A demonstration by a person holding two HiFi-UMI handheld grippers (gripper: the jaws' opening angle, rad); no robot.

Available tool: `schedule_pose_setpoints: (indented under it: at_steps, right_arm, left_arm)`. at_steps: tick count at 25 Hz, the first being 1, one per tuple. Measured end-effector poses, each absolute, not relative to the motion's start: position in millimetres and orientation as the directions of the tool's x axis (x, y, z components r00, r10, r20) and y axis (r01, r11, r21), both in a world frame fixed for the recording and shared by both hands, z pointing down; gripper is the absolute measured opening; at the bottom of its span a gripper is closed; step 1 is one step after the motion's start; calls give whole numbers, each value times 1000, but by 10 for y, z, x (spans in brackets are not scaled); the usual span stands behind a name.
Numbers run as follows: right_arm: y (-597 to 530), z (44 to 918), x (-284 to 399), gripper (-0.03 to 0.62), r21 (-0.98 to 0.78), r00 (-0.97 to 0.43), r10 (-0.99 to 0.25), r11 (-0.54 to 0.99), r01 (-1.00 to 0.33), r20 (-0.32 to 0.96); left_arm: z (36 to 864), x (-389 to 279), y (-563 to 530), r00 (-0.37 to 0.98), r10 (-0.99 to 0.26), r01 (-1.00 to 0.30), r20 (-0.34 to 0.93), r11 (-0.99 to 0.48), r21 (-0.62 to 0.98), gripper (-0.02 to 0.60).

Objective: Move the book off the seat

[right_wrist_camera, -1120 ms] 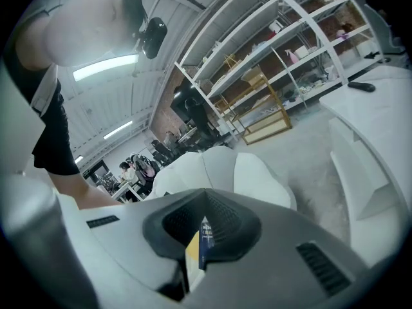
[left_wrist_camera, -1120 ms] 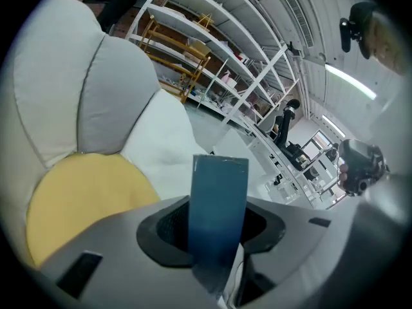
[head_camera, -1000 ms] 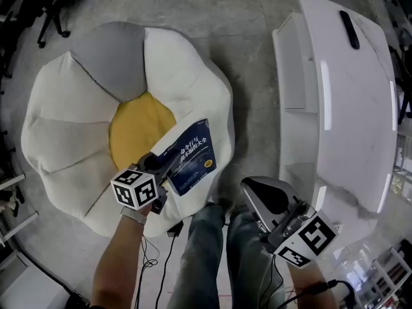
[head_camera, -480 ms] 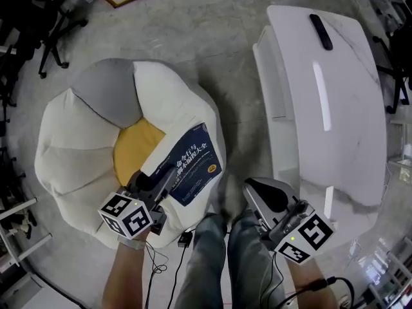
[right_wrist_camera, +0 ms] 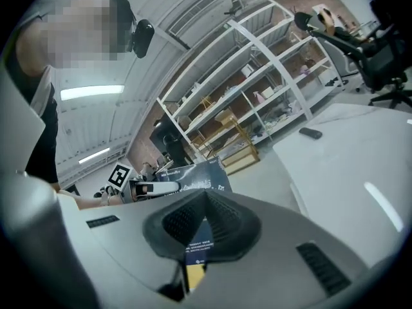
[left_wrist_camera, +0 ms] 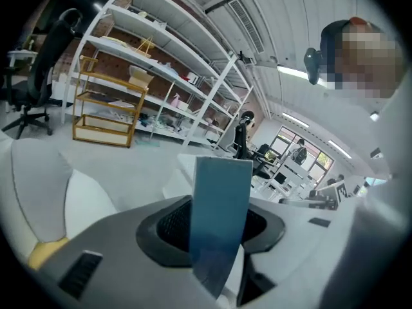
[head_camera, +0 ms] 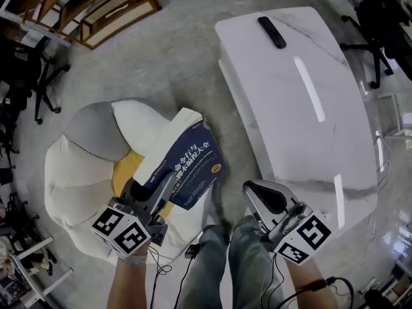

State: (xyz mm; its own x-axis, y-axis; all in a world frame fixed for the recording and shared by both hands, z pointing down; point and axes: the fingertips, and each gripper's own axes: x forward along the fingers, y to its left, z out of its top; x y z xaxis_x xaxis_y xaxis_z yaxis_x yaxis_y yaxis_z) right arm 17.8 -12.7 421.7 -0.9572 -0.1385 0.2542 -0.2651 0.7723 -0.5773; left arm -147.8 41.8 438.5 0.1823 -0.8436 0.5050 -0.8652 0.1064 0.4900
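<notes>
A dark blue book (head_camera: pixel 190 166) with white print is held up above the flower-shaped seat cushion (head_camera: pixel 77 172), tilted, clear of its yellow centre. My left gripper (head_camera: pixel 154 188) is shut on the book's lower edge; in the left gripper view the book (left_wrist_camera: pixel 219 217) stands edge-on between the pads. My right gripper (head_camera: pixel 257 195) hangs lower right, over the person's legs, shut with nothing in it. From the right gripper view I see the book (right_wrist_camera: pixel 193 176) and the left gripper (right_wrist_camera: pixel 154 188) beyond the closed jaws.
A long white table (head_camera: pixel 290 89) stands to the right of the seat, with a black remote (head_camera: pixel 271 32) at its far end. A wooden rack (head_camera: pixel 96 11) sits at the back left and office chairs (head_camera: pixel 386 18) at the back right. The floor is bare concrete.
The left gripper has raised the book from the cushion's surface up into the air. The head view has swung toward the table. The right gripper stays where it was.
</notes>
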Motion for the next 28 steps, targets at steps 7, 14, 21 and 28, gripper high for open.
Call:
schedule_pose_setpoints:
  at_steps: [7,14,21,28]
  right_arm:
    - [-729,4274,1288,5,-594,-900,-351,677,-434,258]
    - [-929,4364,2145,5,-590,-812,-505,573,-569,293]
    - [-1149,4492,2717,5,-607,-753,-585,491,-624,301]
    - [-1268,4651,3142,5,-630,-713,-634,429,-647,301]
  left_arm:
    - [4237,-427,-645,345,-820,-856,457,-75,511,169]
    - [4295,429,-1208,487,-771,-789,411,-186,585,169]
    - [4528,1129,-1659,574,-719,-719,391,-214,662,169]
    - [4853,1626,-1967,643,-696,-587,320,-180,789,169]
